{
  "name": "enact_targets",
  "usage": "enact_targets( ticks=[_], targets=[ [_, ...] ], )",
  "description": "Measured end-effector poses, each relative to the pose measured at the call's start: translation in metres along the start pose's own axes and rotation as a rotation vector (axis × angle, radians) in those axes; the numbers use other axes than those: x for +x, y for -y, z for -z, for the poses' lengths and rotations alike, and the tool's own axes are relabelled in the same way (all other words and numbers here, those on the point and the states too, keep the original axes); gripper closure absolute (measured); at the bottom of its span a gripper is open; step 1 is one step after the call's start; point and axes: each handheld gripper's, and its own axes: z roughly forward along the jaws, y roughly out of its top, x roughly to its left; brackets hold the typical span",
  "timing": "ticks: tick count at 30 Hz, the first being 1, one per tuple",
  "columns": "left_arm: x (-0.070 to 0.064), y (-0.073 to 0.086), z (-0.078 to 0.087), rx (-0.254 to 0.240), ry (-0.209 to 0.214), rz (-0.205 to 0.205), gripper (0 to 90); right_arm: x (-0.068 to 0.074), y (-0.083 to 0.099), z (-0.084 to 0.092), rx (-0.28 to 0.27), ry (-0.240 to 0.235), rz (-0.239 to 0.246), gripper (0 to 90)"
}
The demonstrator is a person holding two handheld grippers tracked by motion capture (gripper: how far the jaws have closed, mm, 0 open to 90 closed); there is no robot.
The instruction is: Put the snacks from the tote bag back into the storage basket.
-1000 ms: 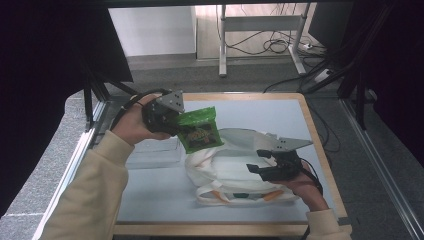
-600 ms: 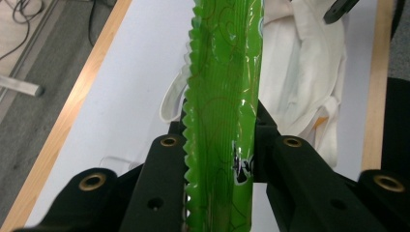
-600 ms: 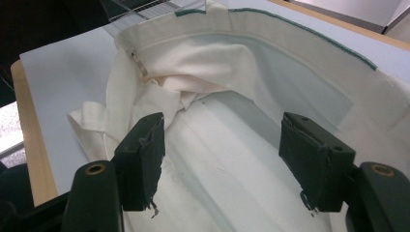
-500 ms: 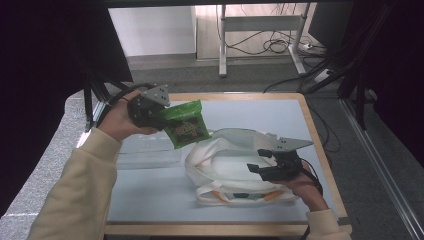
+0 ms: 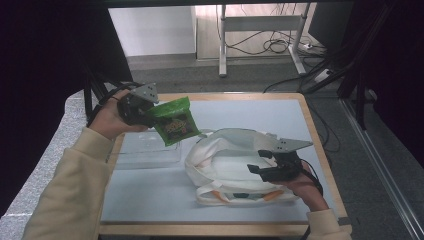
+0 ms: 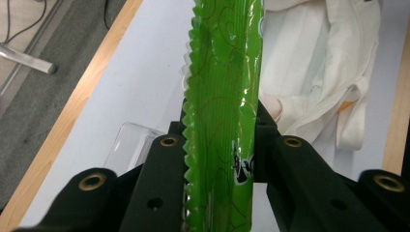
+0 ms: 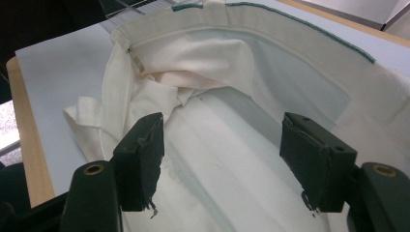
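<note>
A green snack packet hangs in the air over the table's left side, with my left gripper shut on its edge. In the left gripper view the packet stands edge-on, both black jaws of that gripper pressed against it. A white cloth bag lies slumped in the middle of the table, its mouth gaping. My right gripper sits at the bag's right side, open. In the right gripper view the gripper has its jaws wide apart, facing into the bag, with nothing pinched between them.
A clear plastic tray lies on the table to the left of the bag, below the raised packet. The light blue tabletop has a wooden rim. Behind the table are desk legs and cables on the floor.
My left gripper has carried the green packet to the left, away from the bag. The right gripper and the bag have stayed where they were.
</note>
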Motion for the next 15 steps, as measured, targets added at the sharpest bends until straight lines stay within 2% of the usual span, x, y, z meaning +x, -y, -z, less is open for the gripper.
enact_targets(
  ticks=[8,15],
  targets=[
    [0.009,0.008,-0.002,0.008,0.007,0.009,74.8,0.001,0.0,0.003,-0.006,0.008,0.005,32.6],
    [0.023,0.016,-0.005,0.019,0.005,0.037,74.8,0.004,-0.001,0.0,0.008,0.005,0.02,32.6]
  ],
)
